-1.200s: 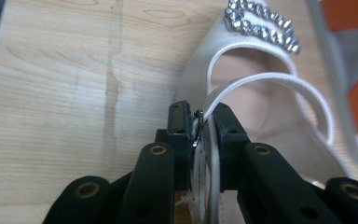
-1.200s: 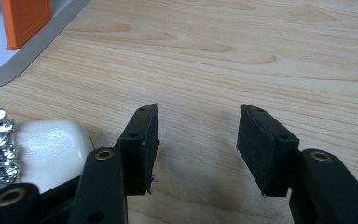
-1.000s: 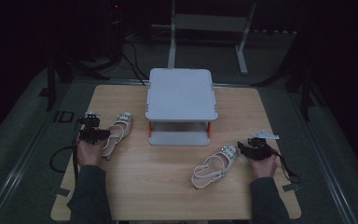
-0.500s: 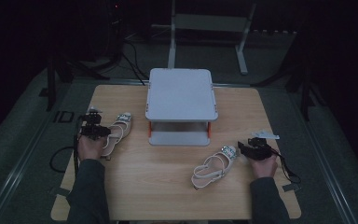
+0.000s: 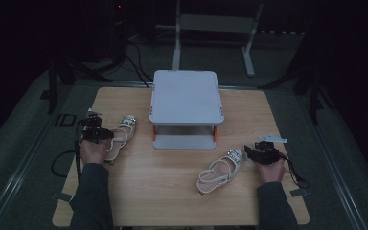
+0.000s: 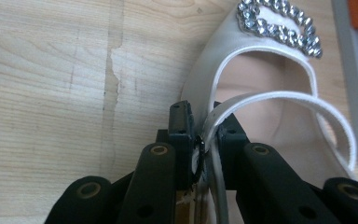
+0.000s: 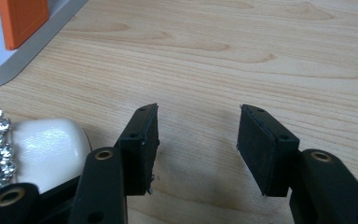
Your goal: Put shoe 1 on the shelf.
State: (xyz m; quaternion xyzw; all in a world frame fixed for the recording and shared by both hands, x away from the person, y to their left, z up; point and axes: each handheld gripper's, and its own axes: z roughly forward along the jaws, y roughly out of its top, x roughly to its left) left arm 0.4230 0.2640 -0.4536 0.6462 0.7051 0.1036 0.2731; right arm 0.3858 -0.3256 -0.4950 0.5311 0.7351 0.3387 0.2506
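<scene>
While the high view looks down on the desk [image 5: 172, 191], the left hand-held gripper [image 5: 106, 135] sits at the left sandal [image 5: 119, 143] near the left edge, the right hand-held gripper [image 5: 250, 152] just beside the right sandal [image 5: 219, 170], with a two-tier shelf [image 5: 186, 96] between. From the left gripper view, the jaws have just been closing and now pinch the sandal's thin strap [image 6: 261, 100]; soft and floppy, it should dangle when lifted, so the stiffer sole edge seems surer. From the right gripper view, the jaws stand wide apart on nothing, a glossy white toe [image 7: 46, 140] beside them.
</scene>
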